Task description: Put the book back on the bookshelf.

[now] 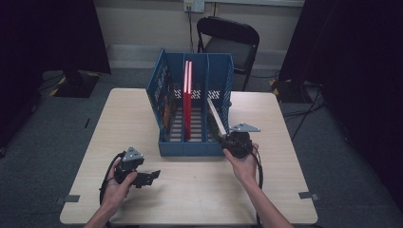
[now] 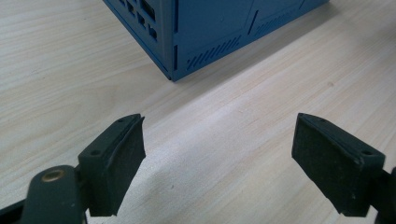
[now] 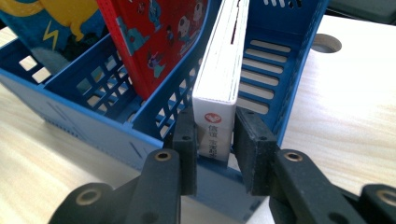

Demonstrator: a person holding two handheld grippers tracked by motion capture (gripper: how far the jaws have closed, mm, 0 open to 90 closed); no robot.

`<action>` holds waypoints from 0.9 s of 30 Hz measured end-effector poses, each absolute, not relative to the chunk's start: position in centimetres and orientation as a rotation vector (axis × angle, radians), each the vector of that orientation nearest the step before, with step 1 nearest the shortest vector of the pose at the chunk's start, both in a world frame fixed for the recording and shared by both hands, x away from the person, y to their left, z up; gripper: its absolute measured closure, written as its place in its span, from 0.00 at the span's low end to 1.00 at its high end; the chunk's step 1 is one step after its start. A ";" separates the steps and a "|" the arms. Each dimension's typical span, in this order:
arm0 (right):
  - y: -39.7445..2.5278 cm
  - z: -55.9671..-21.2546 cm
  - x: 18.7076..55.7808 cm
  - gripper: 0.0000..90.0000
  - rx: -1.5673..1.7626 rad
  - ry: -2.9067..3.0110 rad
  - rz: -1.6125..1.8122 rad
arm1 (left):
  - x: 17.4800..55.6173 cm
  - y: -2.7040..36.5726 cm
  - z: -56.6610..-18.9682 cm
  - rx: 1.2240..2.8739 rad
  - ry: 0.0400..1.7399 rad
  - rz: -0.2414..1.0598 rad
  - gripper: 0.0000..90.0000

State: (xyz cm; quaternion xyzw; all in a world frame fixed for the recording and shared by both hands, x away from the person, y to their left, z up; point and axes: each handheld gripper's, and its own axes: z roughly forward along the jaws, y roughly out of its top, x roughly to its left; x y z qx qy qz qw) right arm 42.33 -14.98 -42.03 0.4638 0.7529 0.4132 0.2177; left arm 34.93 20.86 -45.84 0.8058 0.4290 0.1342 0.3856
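A blue three-slot file rack [image 1: 190,148] [image 2: 205,28] [image 3: 93,121] stands at the table's middle. A red book [image 1: 187,99] [image 3: 154,37] stands upright in its middle slot, and a blue and yellow book [image 1: 164,97] [image 3: 51,25] in its left slot. My right gripper [image 1: 227,137] [image 3: 215,147] is shut on the spine end of a white book [image 1: 216,116] [image 3: 224,70], which tilts into the right slot. At the front left, my left gripper [image 1: 149,176] [image 2: 217,154] hovers low over the bare table, open and holding nothing.
The pale wooden table [image 1: 190,194] has free surface in front of and beside the rack. A black chair [image 1: 230,40] stands beyond the far edge. A round cable hole [image 3: 326,43] sits in the tabletop right of the rack.
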 end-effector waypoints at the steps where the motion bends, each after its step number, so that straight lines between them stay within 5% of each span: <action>1: -14.8 -42.0 42.5 0.79 1.286 2.085 1.143 | 34.9 20.9 -45.8 2.052 1.092 0.342 0.19; 27: -10.3 -41.3 47.3 0.76 1.354 2.052 1.092 | 35.1 21.2 -45.9 2.043 1.108 0.342 0.19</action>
